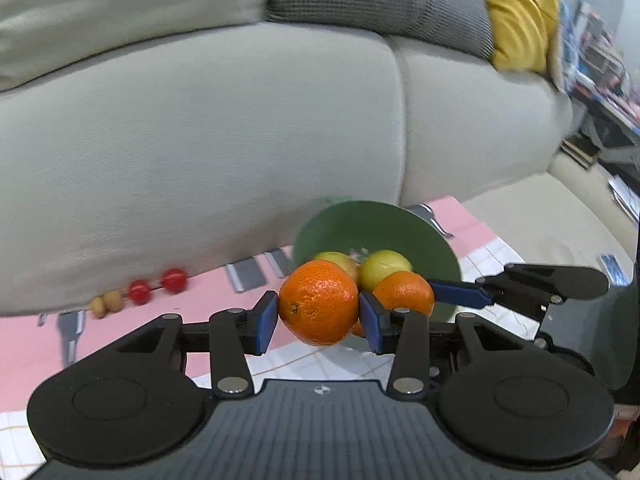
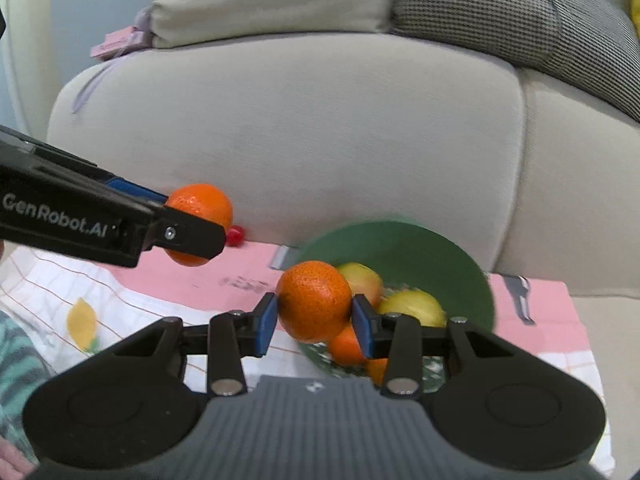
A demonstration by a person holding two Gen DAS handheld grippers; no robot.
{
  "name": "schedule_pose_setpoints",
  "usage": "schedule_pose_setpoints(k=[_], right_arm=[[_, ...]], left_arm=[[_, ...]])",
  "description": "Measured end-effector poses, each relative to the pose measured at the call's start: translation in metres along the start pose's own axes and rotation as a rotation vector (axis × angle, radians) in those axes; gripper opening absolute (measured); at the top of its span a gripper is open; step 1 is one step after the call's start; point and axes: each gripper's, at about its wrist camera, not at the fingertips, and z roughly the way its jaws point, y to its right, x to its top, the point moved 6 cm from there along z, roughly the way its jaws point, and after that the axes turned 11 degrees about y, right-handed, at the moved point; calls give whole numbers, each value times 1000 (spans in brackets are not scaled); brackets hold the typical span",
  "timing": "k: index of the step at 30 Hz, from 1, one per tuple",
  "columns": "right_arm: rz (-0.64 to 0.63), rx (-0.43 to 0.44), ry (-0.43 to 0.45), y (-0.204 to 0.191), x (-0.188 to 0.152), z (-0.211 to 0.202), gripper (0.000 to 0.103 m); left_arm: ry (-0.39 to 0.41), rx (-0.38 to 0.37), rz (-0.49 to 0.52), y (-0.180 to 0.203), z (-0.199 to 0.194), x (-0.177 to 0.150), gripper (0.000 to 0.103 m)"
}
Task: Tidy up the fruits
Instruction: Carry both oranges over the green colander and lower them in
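Sofa point(image 1: 200, 152): pale grey, filling the back of both views, with a dark checked cushion point(image 1: 380, 0) and a yellow cushion point(image 1: 520, 12) on top.

Table cover: a pink mat point(image 2: 208, 280) runs along the sofa's front, and a white cloth point(image 2: 60, 292) with thin orange lines and a lemon print lies nearer.

Green bowl point(image 2: 400, 248): stands on the pink mat just in front of the sofa. It holds yellow-green fruit point(image 2: 416, 304) and orange ones (how many lie under the top layer I cannot tell).

Left gripper point(image 1: 319, 316): jaws partly closed, the blue pads pressed on either side of a mandarin point(image 1: 319, 302). This mandarin is off the table, in front of the bowl's near rim in its own view. From the right wrist it shows left of the bowl, above the pink mat.

Right gripper point(image 2: 315, 318): jaws a little narrower, clamped on a second mandarin point(image 2: 314, 300), which hangs over the bowl's near left edge.

Red fruits point(image 1: 156, 285): two small round ones on the mat against the sofa, well left of the bowl.

Brown fruits point(image 1: 106, 303): two smaller ones just left of the red pair.
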Motion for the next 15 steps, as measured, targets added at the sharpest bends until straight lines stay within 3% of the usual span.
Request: schedule_pose_setpoints(k=[10,15], right_arm=[[7,-52,-105,57,-18,17,38],[-71,-48,-150,67,-18,30,38]], left_arm=[[-100,-87,28,37,48,-2,50],[-153,-102,28,43,66,-3,49]])
